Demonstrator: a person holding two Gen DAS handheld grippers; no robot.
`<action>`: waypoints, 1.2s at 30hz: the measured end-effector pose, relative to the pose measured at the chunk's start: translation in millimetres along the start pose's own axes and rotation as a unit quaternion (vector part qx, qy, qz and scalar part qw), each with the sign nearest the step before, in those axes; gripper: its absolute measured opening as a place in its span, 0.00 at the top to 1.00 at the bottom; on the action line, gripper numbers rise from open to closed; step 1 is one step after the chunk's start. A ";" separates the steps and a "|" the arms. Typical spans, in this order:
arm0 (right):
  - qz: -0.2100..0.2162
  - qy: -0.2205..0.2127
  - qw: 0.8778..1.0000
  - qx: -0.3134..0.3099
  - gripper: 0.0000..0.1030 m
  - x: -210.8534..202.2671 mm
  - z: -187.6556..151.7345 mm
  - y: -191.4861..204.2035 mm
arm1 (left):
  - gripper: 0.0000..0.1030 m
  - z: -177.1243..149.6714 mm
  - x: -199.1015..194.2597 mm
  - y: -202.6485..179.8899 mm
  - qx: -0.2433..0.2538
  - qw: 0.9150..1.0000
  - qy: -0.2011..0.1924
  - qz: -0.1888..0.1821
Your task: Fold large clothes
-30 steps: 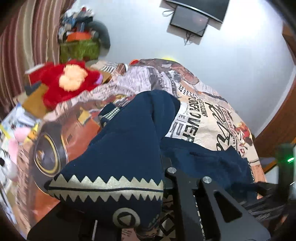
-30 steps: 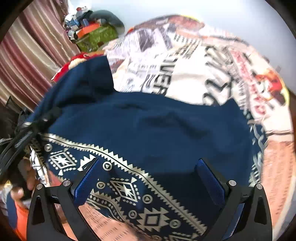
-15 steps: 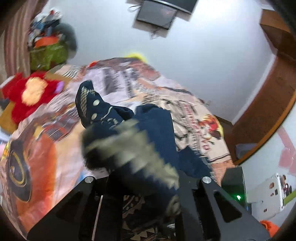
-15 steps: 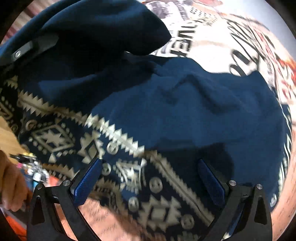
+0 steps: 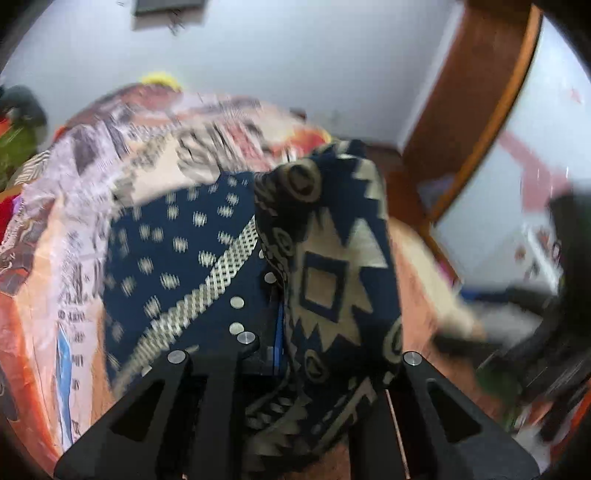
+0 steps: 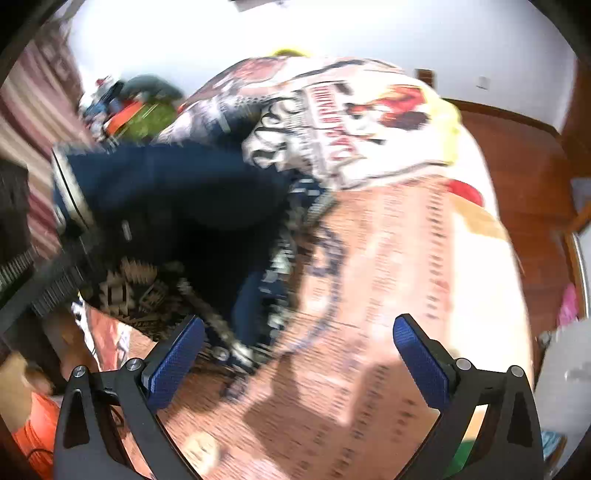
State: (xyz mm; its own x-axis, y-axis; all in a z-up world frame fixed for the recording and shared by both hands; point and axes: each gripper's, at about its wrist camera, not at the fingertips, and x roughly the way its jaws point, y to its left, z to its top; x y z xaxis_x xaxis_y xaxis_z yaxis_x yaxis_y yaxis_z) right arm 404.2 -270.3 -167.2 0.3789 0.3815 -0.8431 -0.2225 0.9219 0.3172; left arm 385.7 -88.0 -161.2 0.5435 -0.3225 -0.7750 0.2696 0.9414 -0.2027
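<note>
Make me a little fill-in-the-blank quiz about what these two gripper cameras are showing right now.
1. The left gripper is clamped on a navy patterned ____.
2. The right gripper has its jaws ____, with nothing between them.
3. The right gripper's pads are coloured ____.
4. The garment lies on a printed ____.

Missing words: garment; open; blue; bedspread.

In front of me stands a pale, evenly lit wall [image 5: 295, 55], with a dark screen [image 5: 168, 6] mounted high on it and cables dangling below. The bed [image 6: 424, 258] carries a cover printed with newspaper lettering and orange and red pictures. To my left hangs a striped curtain [image 6: 26, 122], with a blurred heap of clutter [image 6: 125, 107] near its foot. The floor [image 6: 517, 155] is reddish-brown wood, and a curved wooden frame [image 5: 476, 122] rises on the right.
</note>
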 end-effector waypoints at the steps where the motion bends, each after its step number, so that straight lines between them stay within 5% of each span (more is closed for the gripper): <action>1: 0.000 -0.002 1.000 0.009 0.01 -4.0 -1.0 -4.7 | 0.91 -5.6 6.0 -1.7 0.008 1.000 0.014 0.004; 7: 0.012 -0.017 0.999 0.029 0.01 -12.9 -14.4 -21.0 | 0.90 -26.0 16.6 -0.3 0.027 0.998 0.061 -0.001; 10: 0.021 -0.021 0.999 0.032 0.01 -17.8 -18.6 -21.6 | 0.73 -31.6 7.8 -4.5 0.049 0.997 0.064 -0.008; 14: 0.024 -0.025 0.999 0.028 0.01 -20.3 -21.8 -14.1 | 0.52 -41.4 -13.5 -13.7 0.080 0.995 0.054 -0.027; 22: 0.036 -0.047 0.998 0.001 0.01 -34.6 -12.5 11.4 | 0.46 -44.1 -68.9 -2.1 0.069 0.996 0.024 -0.046; 30: 0.063 -0.064 0.995 -0.043 0.01 -25.9 12.6 61.3 | 0.32 -31.3 -106.8 46.9 0.039 0.998 -0.043 0.026; 36: 0.050 -0.018 0.997 -0.052 0.01 24.6 18.7 76.9 | 0.32 -36.4 -70.2 80.1 0.016 0.998 -0.005 0.059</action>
State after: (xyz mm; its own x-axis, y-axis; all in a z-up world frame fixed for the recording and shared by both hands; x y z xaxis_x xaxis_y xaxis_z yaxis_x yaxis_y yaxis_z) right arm 413.3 -188.7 -155.4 0.3813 0.4747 -0.7933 -0.3512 0.8681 0.3506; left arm 340.2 13.7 -144.8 0.5812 -0.2102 -0.7862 0.2280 0.9694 -0.0906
